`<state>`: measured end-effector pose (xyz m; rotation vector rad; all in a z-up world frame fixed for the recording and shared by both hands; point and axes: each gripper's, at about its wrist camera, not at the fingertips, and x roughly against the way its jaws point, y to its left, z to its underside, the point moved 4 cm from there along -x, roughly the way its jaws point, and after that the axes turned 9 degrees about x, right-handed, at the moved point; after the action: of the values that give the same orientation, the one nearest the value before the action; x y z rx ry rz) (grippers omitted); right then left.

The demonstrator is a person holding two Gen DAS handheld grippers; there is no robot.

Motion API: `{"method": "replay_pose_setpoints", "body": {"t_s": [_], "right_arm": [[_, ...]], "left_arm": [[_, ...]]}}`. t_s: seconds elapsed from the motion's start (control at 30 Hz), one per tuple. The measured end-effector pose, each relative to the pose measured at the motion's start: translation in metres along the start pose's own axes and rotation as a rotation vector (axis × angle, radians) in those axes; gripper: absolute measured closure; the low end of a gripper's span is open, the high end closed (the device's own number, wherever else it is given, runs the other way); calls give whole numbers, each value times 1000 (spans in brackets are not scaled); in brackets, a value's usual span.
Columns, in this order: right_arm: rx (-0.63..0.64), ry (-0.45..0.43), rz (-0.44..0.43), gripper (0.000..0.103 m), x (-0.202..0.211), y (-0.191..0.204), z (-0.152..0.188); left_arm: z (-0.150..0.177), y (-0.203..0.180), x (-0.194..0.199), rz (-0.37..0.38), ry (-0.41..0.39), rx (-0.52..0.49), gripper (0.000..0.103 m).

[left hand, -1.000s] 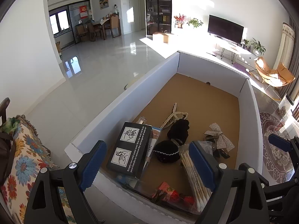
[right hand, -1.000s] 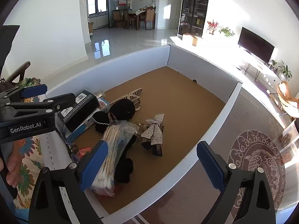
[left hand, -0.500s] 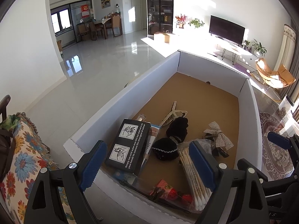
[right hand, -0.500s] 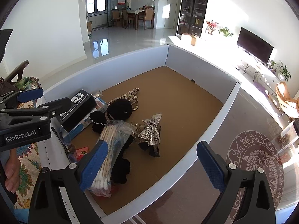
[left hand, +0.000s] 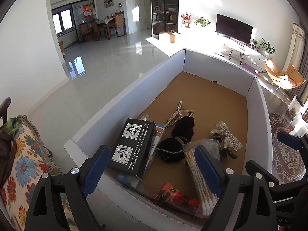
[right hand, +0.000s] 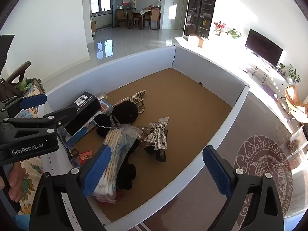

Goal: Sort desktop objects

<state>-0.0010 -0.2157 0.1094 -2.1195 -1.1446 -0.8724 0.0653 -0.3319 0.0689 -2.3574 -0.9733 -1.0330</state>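
Inside the white-walled tray (left hand: 123, 104), the things are lying bunched at the near left end: a black box (left hand: 132, 146) leaning on the near left wall, a bag of cotton swabs (right hand: 113, 154) beside it, black hair ties (left hand: 182, 129), a rhinestone bow (right hand: 158, 134) and a pearl clip (left hand: 180, 113). I am holding my left gripper (left hand: 152, 169) over the near edge, fingers wide apart and gripping nothing. My right gripper (right hand: 156, 171) is hovering likewise, fingers spread, empty.
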Motion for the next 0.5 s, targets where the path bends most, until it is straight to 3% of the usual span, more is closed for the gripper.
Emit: {"method": "replay_pose_setpoints", "body": {"t_s": [0.5], "right_arm": [[7, -1, -5, 7, 1, 3, 0]], "left_arm": [[0, 2, 1, 1, -2, 8, 13]]}}
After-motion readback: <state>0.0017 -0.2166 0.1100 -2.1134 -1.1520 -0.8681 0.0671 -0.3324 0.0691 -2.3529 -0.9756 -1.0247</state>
